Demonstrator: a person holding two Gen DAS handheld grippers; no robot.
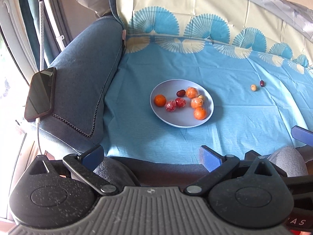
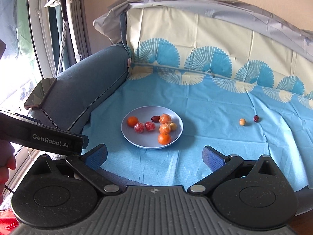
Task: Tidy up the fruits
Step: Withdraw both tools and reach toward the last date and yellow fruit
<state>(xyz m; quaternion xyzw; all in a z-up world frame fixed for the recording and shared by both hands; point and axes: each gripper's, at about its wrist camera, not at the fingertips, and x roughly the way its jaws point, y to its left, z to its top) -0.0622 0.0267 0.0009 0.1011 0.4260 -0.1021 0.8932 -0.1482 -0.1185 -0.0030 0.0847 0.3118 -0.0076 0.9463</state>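
Both tools hung back at the near edge of the sofa seat, and neither had anything in it: the left gripper [image 1: 151, 155] stood spread wide, blue pads apart over bare cloth, and the right gripper [image 2: 155, 156] was equally released, its jaws framing the scene rather than closing on it. The round pale-blue plastic plate [image 2: 129, 137] sat in the middle of the light-blue patterned cloth [image 2: 215, 146], and it was there as the collecting point, judging by what it carried: two bare oranges, two wrapped orange fruits, two small red wrapped pieces, a dark date and a pale round fruit tucked beside one of the wrapped fruits. Two stragglers lay well apart from the plate, off to its right on the cloth: a small tan round fruit [image 2: 242, 122] and, just beside it, a small dark-red date [image 2: 256, 118]. Those looked like the only pieces left to gather, so the job seemed nearly finished. The right gripper was the nearer tool to that pair, which would explain its open, waiting stance; the tan one looked apt to roll on the soft cloth if nudged. A black smartphone [image 1: 40, 95] rested on the dark blue upholstered armrest [image 1: 84, 78] at the left, clear of the work.
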